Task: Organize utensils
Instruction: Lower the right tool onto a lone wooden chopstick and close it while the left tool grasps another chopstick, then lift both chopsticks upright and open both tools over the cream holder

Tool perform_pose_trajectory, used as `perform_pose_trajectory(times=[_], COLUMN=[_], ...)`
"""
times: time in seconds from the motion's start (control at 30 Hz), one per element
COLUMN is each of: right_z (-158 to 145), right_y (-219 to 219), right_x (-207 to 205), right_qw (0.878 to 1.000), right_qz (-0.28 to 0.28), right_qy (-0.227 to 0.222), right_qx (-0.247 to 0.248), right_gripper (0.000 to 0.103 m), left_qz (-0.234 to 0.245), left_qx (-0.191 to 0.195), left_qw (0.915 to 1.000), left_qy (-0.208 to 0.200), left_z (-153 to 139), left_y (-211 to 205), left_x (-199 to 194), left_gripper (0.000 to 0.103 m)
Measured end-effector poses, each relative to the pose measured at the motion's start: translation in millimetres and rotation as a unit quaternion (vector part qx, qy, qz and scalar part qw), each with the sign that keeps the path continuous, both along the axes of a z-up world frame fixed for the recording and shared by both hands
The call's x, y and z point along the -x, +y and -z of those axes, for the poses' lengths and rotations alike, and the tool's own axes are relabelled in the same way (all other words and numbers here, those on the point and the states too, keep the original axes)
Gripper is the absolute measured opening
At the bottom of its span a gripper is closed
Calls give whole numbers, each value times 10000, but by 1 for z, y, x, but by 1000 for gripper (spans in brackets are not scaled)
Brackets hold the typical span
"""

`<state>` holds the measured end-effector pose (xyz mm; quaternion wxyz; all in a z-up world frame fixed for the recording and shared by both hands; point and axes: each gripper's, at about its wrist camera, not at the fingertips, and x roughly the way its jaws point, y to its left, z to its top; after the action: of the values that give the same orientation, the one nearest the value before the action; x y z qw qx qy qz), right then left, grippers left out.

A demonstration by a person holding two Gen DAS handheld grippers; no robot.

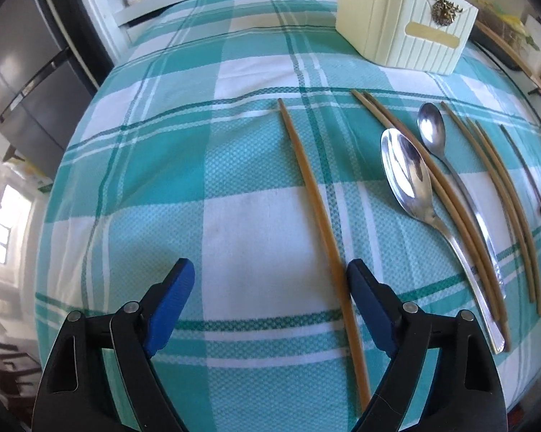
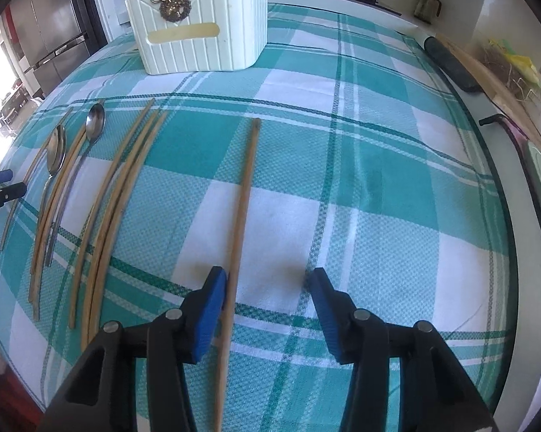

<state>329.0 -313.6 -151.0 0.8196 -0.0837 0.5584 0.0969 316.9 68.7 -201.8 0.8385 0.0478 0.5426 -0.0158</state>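
1. We see the left gripper (image 1: 270, 288) with its blue pads wide apart above the checked tablecloth (image 1: 162, 165). A single chopstick (image 1: 317, 201) lies lengthwise just inside the right-hand pad (image 1: 369, 309), seemingly touching it; the other pad (image 1: 171, 302) stands clear of it, so nothing is clamped.
2. We see the right gripper (image 2: 268, 306) with its jaws partly apart. Another lone chopstick (image 2: 243, 194) runs along the inner face of the left-hand pad (image 2: 209, 315), close against it, while the opposite pad (image 2: 328, 311) is well apart from it; it is not pinched.
3. Outward in the left wrist view, two metal spoons (image 1: 409, 176) lie bowl-up among further chopsticks (image 1: 500, 194), all roughly parallel, to the right of the jaws.
4. In the right wrist view the same group of spoons and chopsticks (image 2: 123, 187) lies to the left of the jaws.
5. At the far end of the cloth stands a cream ribbed holder (image 2: 198, 32) bearing a brass stag emblem (image 2: 175, 6).
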Motion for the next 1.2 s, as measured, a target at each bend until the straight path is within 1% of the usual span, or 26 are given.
perform_pose_trajectory(times=[0.1, 0.13, 0.17, 0.2, 0.23, 0.27, 0.3, 0.33, 0.37, 0.4, 0.43, 0.5, 0.53, 0.6, 0.7, 0.83, 0.97, 1.07, 1.13, 1.2], right_z=[2, 3, 4, 4, 5, 6, 6, 7, 7, 6, 5, 4, 1, -13, -48, -98, -137, -162, -184, -207], right_y=[1, 2, 3, 5, 9, 13, 16, 19, 22, 23, 24, 22, 20, 16, 10, 3, 0, 0, 3, 7], right_x=[-21, -27, -37, -46, -56, -65, -73, -81, -89, -95, -99, -107, -107, -101, -80, -48, -26, -19, -19, -23], right_qw=[9998, 9997, 9996, 9996, 9995, 9995, 9996, 9996, 9997, 9998, 9998, 9993, 9989, 9979, 9948, 9886, 9833, 9774, 9704, 9619], right_qz=[-164, -194, -214, -214, -212, -211, -200, -190, -162, -121, -103, 7, 69, 122, 64, -59, -180, -224, -213, -226], right_qy=[121, 135, 176, 195, 215, 229, 203, 214, 195, 155, 149, 246, 218, 21, -405, -871, -1242, -1591, -1937, -2323], right_qx=[16, 17, -12, -17, -26, -52, -44, -32, -38, 0, -32, -282, -406, -629, -927, -1227, -1315, -1372, -1430, -1421], right_gripper=[50, 50, 51, 51, 51, 50, 49, 46, 34, 16, 7, 6, 6, 6, 6, 6, 6, 6, 6, 6], left_qz=[137, 162, 169, 159, 128, 102, 87, 82, 60, 48, 33, 4, -19, -58, -94, -70, -7, 31, 93, 146], left_qx=[19, 84, 198, 318, 358, 340, 347, 438, 516, 598, 654, 649, 648, 760, 914, 1210, 1341, 1498, 1651, 1755], left_qw=[9998, 9997, 9993, 9988, 9987, 9988, 9988, 9984, 9980, 9974, 9971, 9976, 9978, 9970, 9944, 9872, 9800, 9718, 9635, 9525], left_qy=[129, 189, 256, 324, 352, 349, 326, 341, 356, 388, 377, 259, 163, -91, -520, -1035, -1473, -1821, -2105, -2486], left_z=[0, 1, 1, 1, 1, 0, -2, -3, -4, -4, -5, -9, -13, -28, -59, -103, -145, -181, -209, -242], left_y=[-1, 0, 1, 3, 4, 5, 5, 6, 7, 7, 7, 8, 9, 14, 24, 35, 39, 40, 39, 35], left_x=[-24, -35, -45, -54, -63, -71, -79, -85, -90, -94, -96, -94, -91, -80, -59, -28, -8, -1, -2, -6], left_gripper=[88, 85, 80, 77, 74, 63, 55, 32, 9, 7, 6, 5, 4, 4, 4, 4, 4, 4, 4, 4])
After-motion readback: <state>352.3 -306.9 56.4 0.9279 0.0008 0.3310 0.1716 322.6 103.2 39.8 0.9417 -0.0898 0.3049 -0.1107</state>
